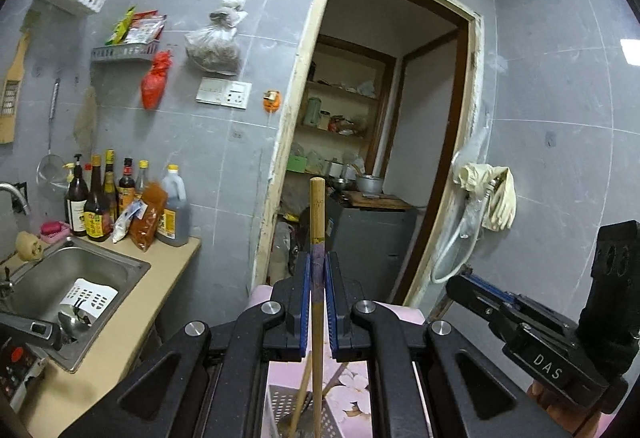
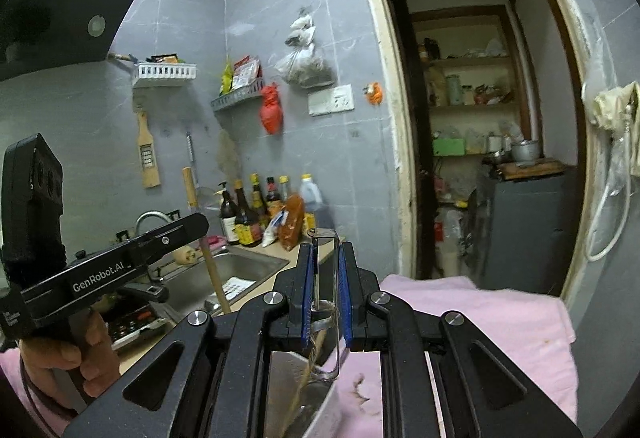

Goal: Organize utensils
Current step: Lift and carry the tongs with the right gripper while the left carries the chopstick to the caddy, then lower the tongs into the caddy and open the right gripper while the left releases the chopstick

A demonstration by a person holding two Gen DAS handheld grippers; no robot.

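L gripper (image 1: 318, 264) clamps a wooden-handled utensil (image 1: 317, 222) upright over a perforated metal holder (image 1: 292, 410) on pink cloth (image 2: 480, 314). R gripper (image 2: 325, 258) pinches a wire-handled utensil (image 2: 334, 278) — same holder below, sink (image 1: 80, 274) far left.

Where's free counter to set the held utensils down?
Bare counter strip between sink and the counter's front edge. Crowded: bottle cluster behind the sink. Pink cloth right of right gripper looks bare.
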